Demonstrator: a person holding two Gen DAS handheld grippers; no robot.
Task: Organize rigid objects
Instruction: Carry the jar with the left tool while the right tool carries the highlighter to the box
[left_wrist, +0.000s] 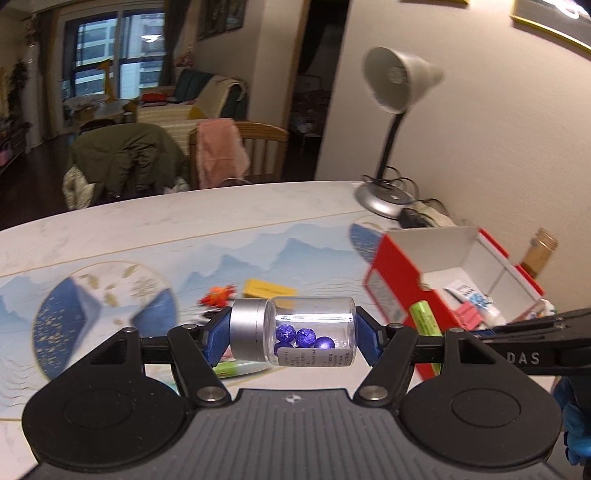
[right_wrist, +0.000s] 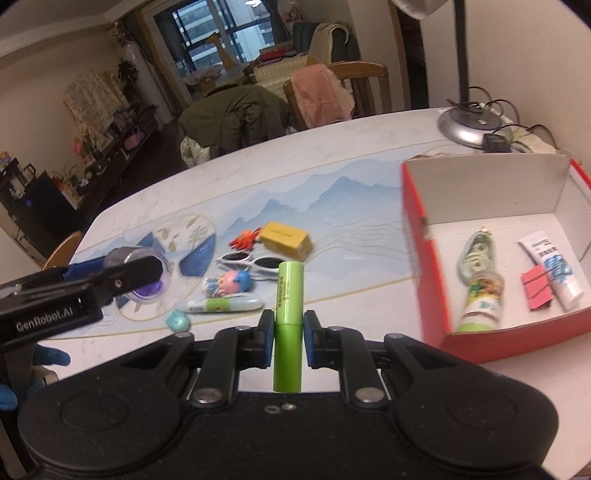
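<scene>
Between the blue pads of the left gripper (left_wrist: 291, 334) lies a small clear jar (left_wrist: 295, 330), held sideways off the table, its silver cap against the left pad and its glass base against the right; the jaws are clamped on its two ends. Inside it several blue foil balls (left_wrist: 304, 338) sit along the lower wall. In the right wrist view the right gripper (right_wrist: 289, 339) is closed tight on a green tube (right_wrist: 289, 321) (printed lettering runs up its side), which points forward along the fingers, its near end over the gripper body.

Below and beyond them, on the table (right_wrist: 332, 155) with its blue mountain-print mat, lie a yellow box (right_wrist: 285, 239), an orange toy (right_wrist: 244, 238) just beside it, white sunglasses (right_wrist: 251, 263), a small pink and blue figure (right_wrist: 229, 282), a green and white pen (right_wrist: 221, 305) and a teal trinket (right_wrist: 178, 319).

To the right stands a red cardboard box (right_wrist: 413, 229), open on top with a white interior; in it lie a small bottle (right_wrist: 482, 301), a white squeeze tube (right_wrist: 554, 269) and a pink clip (right_wrist: 537, 291). Behind the box is a desk lamp (left_wrist: 400, 81) with its cable coiled at the base.
</scene>
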